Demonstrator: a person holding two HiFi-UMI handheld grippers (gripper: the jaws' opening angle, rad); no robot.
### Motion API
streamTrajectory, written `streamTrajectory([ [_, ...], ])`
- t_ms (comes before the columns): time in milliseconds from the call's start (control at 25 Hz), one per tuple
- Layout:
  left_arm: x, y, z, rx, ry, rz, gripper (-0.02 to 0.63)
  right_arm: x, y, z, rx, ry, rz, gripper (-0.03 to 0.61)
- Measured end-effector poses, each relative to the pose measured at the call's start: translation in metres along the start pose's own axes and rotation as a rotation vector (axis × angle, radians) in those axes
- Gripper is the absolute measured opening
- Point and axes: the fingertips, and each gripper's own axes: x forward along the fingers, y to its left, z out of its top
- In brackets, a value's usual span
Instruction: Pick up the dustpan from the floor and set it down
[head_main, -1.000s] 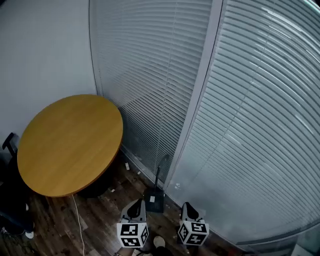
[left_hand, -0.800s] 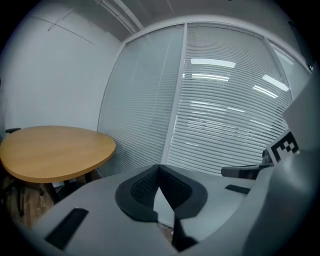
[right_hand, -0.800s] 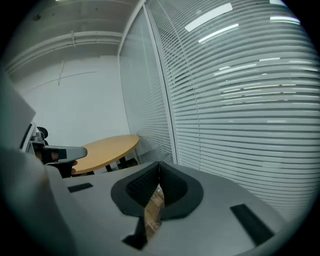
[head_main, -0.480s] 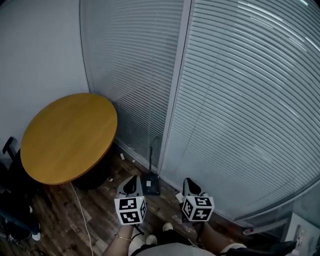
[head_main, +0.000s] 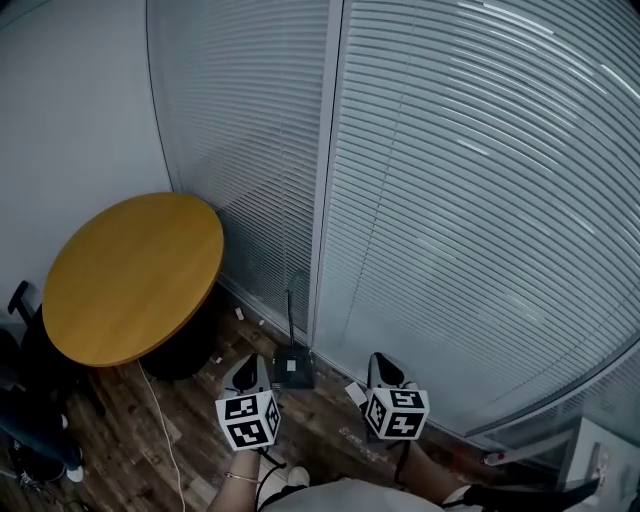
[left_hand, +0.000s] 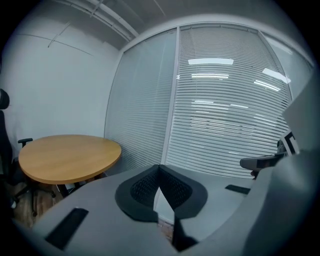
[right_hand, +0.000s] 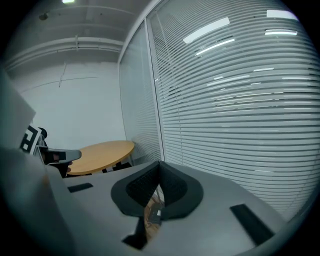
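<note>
A small dark dustpan (head_main: 293, 368) with a white label stands on the wood floor, and its long thin handle (head_main: 290, 315) leans upright against the window post. My left gripper (head_main: 251, 362) hangs just left of and nearer than the pan, apart from it. My right gripper (head_main: 379, 360) hangs to the pan's right. In the left gripper view the left gripper (left_hand: 159, 166) is shut with its pads meeting and nothing between them. The right gripper (right_hand: 160, 163) is shut and empty too, and under it a bit of the dustpan (right_hand: 154, 215) shows on the floor.
A round wooden table (head_main: 130, 275) stands at the left on a dark base. A white cable (head_main: 165, 430) runs over the floor beside it. Glass walls with shut blinds (head_main: 450, 220) close off the far side. Small white scraps (head_main: 240, 313) lie by the wall. A dark chair (head_main: 20, 300) sits at far left.
Both grippers have risen a little and stayed shut. The head view has swung, so the table and the window post sit further left. The dustpan has not moved.
</note>
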Motion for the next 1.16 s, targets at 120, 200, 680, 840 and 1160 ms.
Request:
streamTrajectory([
  [120, -0.003, -0.012, 0.002, 0.027, -0.002, 0.019, 0.017, -0.003, -0.011, 0.001, -0.025, 0.015, 0.008, 0.032],
  [200, -0.004, -0.020, 0.004, 0.028, -0.003, 0.026, 0.017, -0.004, -0.018, 0.002, -0.046, 0.033, 0.004, 0.032],
  [680, 0.000, -0.034, 0.001, 0.042, -0.001, 0.058, 0.017, 0.008, -0.024, 0.010, -0.064, 0.025, 0.048, 0.032],
  [840, 0.001, -0.032, 0.006, 0.041, -0.007, 0.062, 0.017, 0.008, -0.022, 0.016, -0.075, 0.014, 0.055, 0.032],
  [1160, 0.006, -0.021, 0.009, 0.032, -0.002, 0.068, 0.018, 0.014, -0.016, 0.022, -0.078, 0.015, 0.059, 0.032],
])
